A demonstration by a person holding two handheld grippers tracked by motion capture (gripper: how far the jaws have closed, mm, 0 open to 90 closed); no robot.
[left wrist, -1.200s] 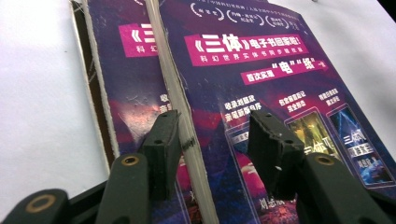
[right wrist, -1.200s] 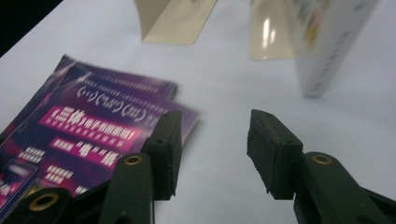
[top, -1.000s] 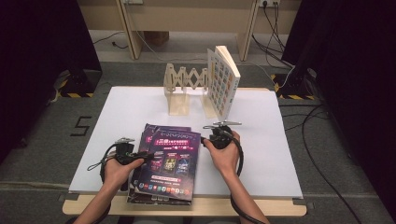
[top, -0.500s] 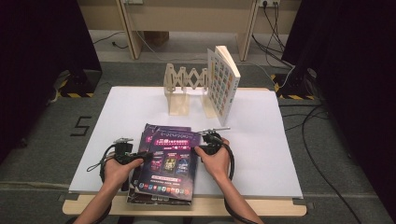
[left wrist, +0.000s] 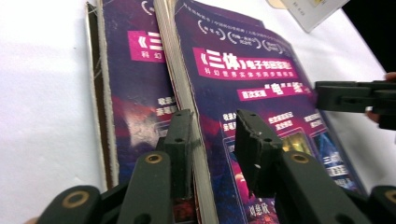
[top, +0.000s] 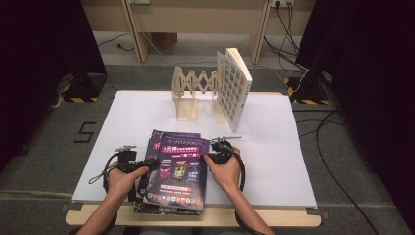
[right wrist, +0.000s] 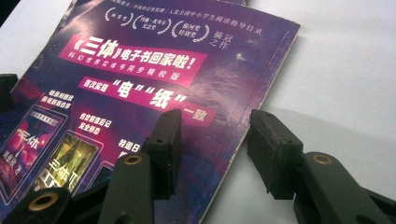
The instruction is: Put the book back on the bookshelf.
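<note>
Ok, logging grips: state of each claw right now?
Left claw: closing around the top magazine spine edge, not clamped yet.
Right claw: open, straddling that magazine's edge.

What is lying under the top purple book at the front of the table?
Under the top purple book lies a second purple book with a matching cover, offset toward the left gripper. A further edge shows below it; whatever else the stack covers cannot be seen.

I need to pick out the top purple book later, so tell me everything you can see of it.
The top purple book is a thin, worn paperback with a glossy purple cover, pink title bands and white Chinese lettering. It lies flat, skewed, on a matching book near the white table's front edge. The left gripper, whose jaws have just been closing, straddles its page edge without pinching it yet; the right gripper stands open across its opposite edge.
</note>
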